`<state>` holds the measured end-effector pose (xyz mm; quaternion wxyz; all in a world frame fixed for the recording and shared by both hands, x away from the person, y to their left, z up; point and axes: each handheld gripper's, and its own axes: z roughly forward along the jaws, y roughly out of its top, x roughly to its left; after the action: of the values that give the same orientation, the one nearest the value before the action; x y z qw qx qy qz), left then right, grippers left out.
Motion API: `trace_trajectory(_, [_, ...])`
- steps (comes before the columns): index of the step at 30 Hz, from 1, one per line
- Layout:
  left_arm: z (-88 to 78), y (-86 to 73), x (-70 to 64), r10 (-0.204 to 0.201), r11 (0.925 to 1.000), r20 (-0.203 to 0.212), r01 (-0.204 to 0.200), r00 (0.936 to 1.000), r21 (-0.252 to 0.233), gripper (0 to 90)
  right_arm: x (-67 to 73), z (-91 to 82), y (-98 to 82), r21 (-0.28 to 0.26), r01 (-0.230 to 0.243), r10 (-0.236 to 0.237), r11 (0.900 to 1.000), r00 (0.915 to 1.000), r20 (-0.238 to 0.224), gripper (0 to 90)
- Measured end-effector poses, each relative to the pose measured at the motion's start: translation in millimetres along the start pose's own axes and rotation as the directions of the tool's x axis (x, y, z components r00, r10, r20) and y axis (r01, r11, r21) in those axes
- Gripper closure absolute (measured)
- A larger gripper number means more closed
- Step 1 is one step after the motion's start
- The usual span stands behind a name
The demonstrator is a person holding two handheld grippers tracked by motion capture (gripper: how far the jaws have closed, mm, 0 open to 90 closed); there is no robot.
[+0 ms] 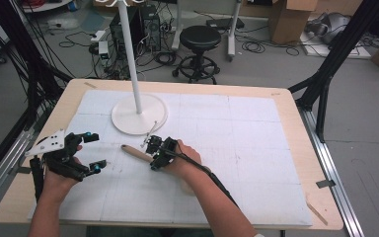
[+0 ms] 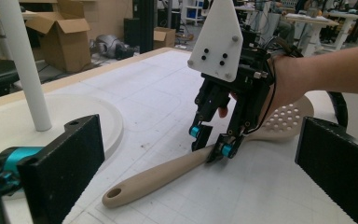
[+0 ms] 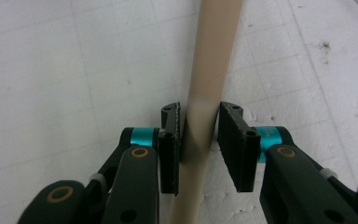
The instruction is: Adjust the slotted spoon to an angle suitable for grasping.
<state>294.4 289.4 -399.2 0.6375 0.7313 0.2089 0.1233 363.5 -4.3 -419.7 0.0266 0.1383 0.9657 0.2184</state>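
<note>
A beige slotted spoon [image 1: 131, 151] lies flat on the white mat, its handle end with a hole pointing left. Its perforated head [image 2: 284, 121] lies behind the person's right hand. My right gripper [image 1: 151, 155] points down at the middle of the handle. Seen from the right gripper view, the two pads sit tight against both sides of the handle [image 3: 214, 46]. My left gripper [image 1: 96, 151] rests at the mat's left side, open, a short way left of the handle's end. Nothing lies between its pads [image 2: 63, 168].
A white stand with a round base [image 1: 139, 114] and a tall pole [image 1: 131, 54] is just behind the spoon. The white mat [image 1: 237, 148] covers most of the wooden table [image 1: 301, 148]. A black stool [image 1: 200, 37] and cables are on the floor beyond.
</note>
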Motion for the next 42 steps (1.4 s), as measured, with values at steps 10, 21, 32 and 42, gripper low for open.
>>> trace_trajectory(10, [-0.4, -0.1, -0.5, -0.002, 1.0, 0.001, 0.002, 1.0, 0.003, 1.7, 0.0, -1.0, -0.9, 0.0, -0.012, 0.012, 1.0, 0.9999, 0.0, 72.0])
trace_trajectory(21, [-2.1, -0.6, -0.1, -0.002, 1.0, -0.004, 0.002, 1.0, 0.003, 1.7, -2.6, -2.2, -4.3, -0.002, -0.03, 0.03, 1.0, 0.9993, -0.022, 74.7])
trace_trajectory(32, [0.0, -1.1, -0.2, -0.001, 0.9999, -0.001, 0.001, 1.0, 0.01, 1.7, -0.5, -0.9, 0.3, 0.031, -0.049, 0.049, 0.998, 0.9988, -0.007, 75.1])
trace_trajectory(42, [-3.5, -0.9, 1.9, -0.002, 1.0, -0.006, 0.002, 1.0, 0.0, 1.7, -8.0, -5.5, -3.2, 0.005, -0.069, 0.069, 0.998, 0.9969, -0.037, 76.1])
